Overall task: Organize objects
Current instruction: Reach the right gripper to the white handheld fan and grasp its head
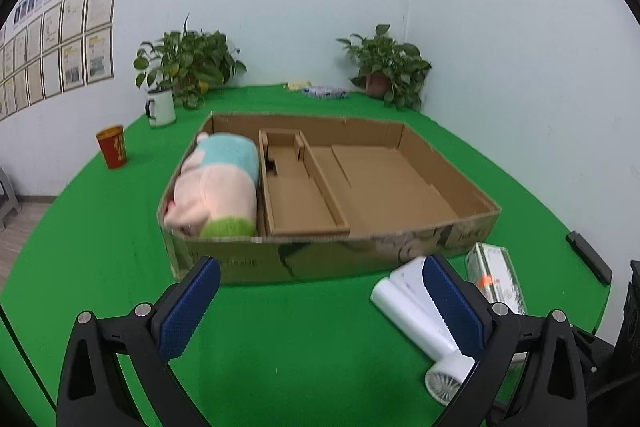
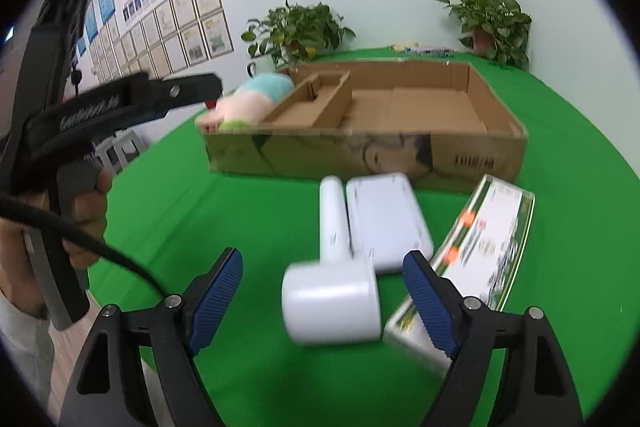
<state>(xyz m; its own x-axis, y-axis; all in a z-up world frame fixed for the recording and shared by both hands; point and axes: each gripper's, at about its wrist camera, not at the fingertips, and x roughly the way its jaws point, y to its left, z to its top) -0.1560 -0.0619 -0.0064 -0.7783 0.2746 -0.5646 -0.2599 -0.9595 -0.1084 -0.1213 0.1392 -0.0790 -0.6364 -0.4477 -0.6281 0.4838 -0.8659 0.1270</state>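
A shallow brown cardboard tray box [image 1: 332, 259] with inner cardboard dividers sits on the green-covered table [image 1: 280, 327], and a pink, pale-blue and green plush toy [image 1: 218, 183] lies on its side in the box's leftmost compartment, filling it from front wall to near the back. The other compartments hold nothing but bare cardboard. In front of the box's right half, on the cloth, lie three items close together: a white hammer-shaped hair dryer [image 2: 334, 267] with its round barrel toward the camera and its handle pointing at the box, a white rounded rectangular case [image 2: 386, 223] just beside the handle on its right, and a long green-and-white printed carton [image 2: 484, 247] lying at an angle to the right of the case. The left tongs [image 1: 320, 301] stand wide apart with blue ribbed pads, hovering over bare cloth short of the box front, gripping nothing; the dryer shows partly behind the right-hand pad. The right tongs [image 2: 330, 299] are also spread open and empty, with the dryer's barrel seen between their pads but not touched by them. In the right wrist view a hand [image 2: 86, 211] grips the left tool's handle at the left edge. A red paper cup [image 1: 113, 146], a white enamel mug [image 1: 161, 107] and two potted green plants [image 1: 188, 65] stand toward the wall.
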